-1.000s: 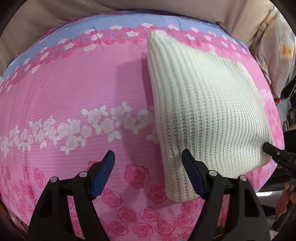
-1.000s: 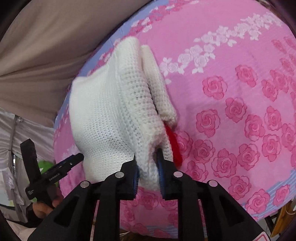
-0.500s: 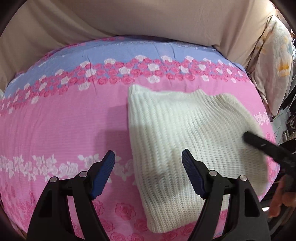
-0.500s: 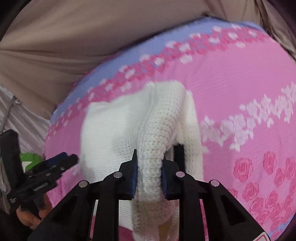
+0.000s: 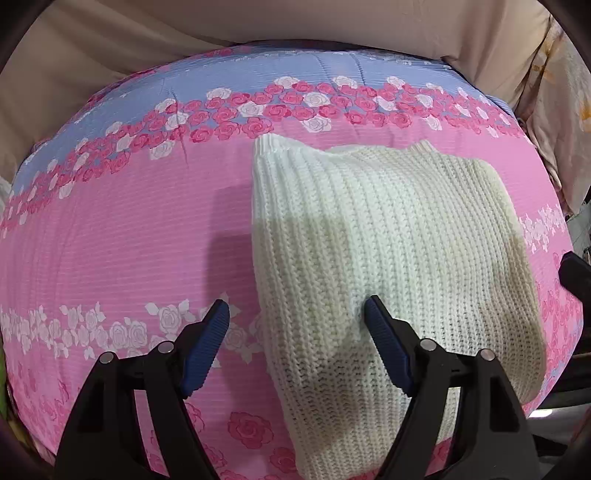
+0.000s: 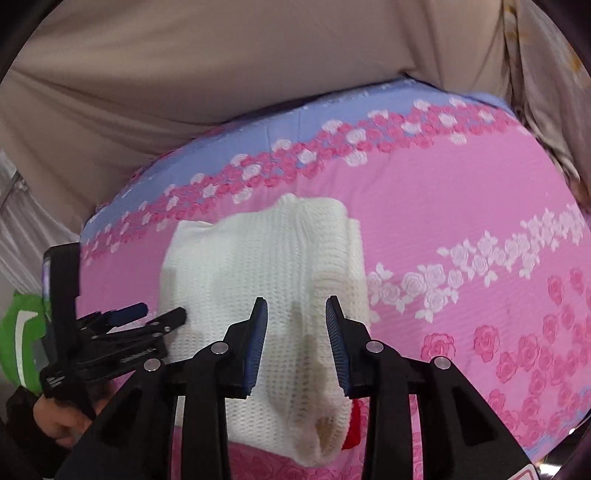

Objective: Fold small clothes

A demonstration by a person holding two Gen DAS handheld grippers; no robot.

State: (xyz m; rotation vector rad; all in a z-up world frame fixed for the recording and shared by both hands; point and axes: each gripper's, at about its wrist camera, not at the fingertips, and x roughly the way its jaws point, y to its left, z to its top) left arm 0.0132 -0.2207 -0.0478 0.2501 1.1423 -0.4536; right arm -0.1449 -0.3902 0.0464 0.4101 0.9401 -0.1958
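Observation:
A cream knitted sweater (image 5: 388, 266) lies folded on the pink rose-print bed cover (image 5: 129, 240); it also shows in the right wrist view (image 6: 266, 266). A bit of red (image 6: 352, 424) peeks from under its near edge. My left gripper (image 5: 297, 321) is open and empty, just above the sweater's left edge. My right gripper (image 6: 295, 314) is open and empty, over the sweater's near part. The left gripper also shows in the right wrist view (image 6: 147, 314), at the sweater's left side.
Beige cloth (image 5: 295, 26) hangs behind the bed. The cover has a blue band (image 5: 295, 70) at its far edge. A patterned pillow (image 5: 561, 110) lies at the far right. Something green (image 6: 18, 332) sits beyond the bed's left edge.
My right gripper has opened and let go of the sweater fold, which now lies flat. Both grippers have pulled back slightly; the left stays open.

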